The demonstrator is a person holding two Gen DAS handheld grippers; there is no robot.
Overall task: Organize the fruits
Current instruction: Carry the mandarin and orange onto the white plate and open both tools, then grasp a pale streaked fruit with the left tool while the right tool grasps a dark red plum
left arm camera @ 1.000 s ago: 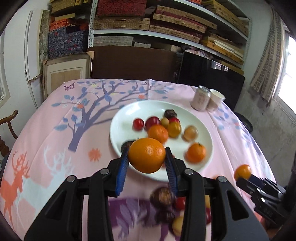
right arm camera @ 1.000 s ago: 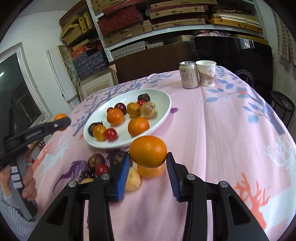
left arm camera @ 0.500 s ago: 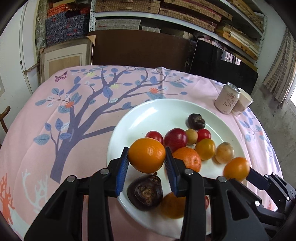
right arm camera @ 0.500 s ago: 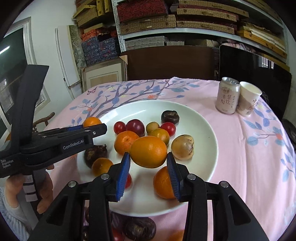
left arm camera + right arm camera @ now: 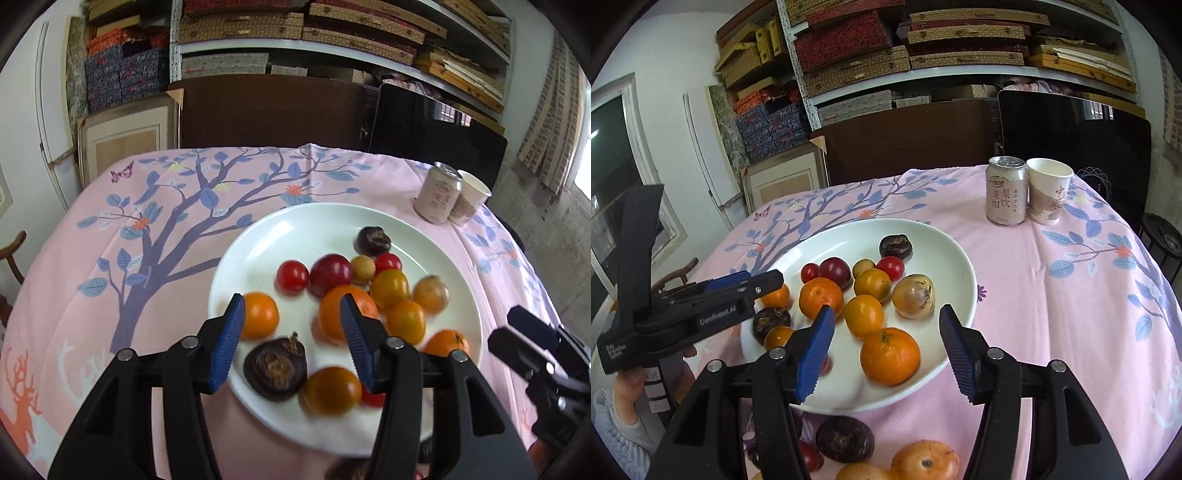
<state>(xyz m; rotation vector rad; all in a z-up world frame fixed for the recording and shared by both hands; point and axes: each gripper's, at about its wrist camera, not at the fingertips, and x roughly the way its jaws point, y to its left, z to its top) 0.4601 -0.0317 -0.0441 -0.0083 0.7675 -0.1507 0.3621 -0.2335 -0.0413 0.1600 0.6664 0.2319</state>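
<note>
- Across the pink tablecloth printed with a blue-leafed tree (image 5: 177, 229), everything I work over sits, and that cloth is the biggest thing in both views.
- Next in size, the round white ceramic plate (image 5: 945, 254) lies on the cloth and holds most of the fruit; a few dark and orange pieces (image 5: 846, 439) lie on the cloth just off its near rim.
- My left gripper (image 5: 291, 339) hangs over the plate's near-left edge, blue-padded jaws spread wide and holding nothing.
- My right gripper (image 5: 884, 347) stands over the plate's near edge, jaws equally wide apart and empty.
- A stemmed orange mandarin (image 5: 890, 356) rests on the plate, in line between my right jaws but clear of both pads.
- Another round orange fruit (image 5: 260, 315) lies on the plate's left side, just beside my left-hand pad; whether it touches I cannot tell.
- A wrinkled dark purple fruit (image 5: 275, 367) sits on the plate between my left jaws.
- Beyond the plate, a pale drink can (image 5: 1005, 195) and a white paper cup (image 5: 1049, 195) stand upright, side by side.
- Smallest, two red cherry tomatoes (image 5: 293, 276) lie among the fruit at the plate's middle.
</note>
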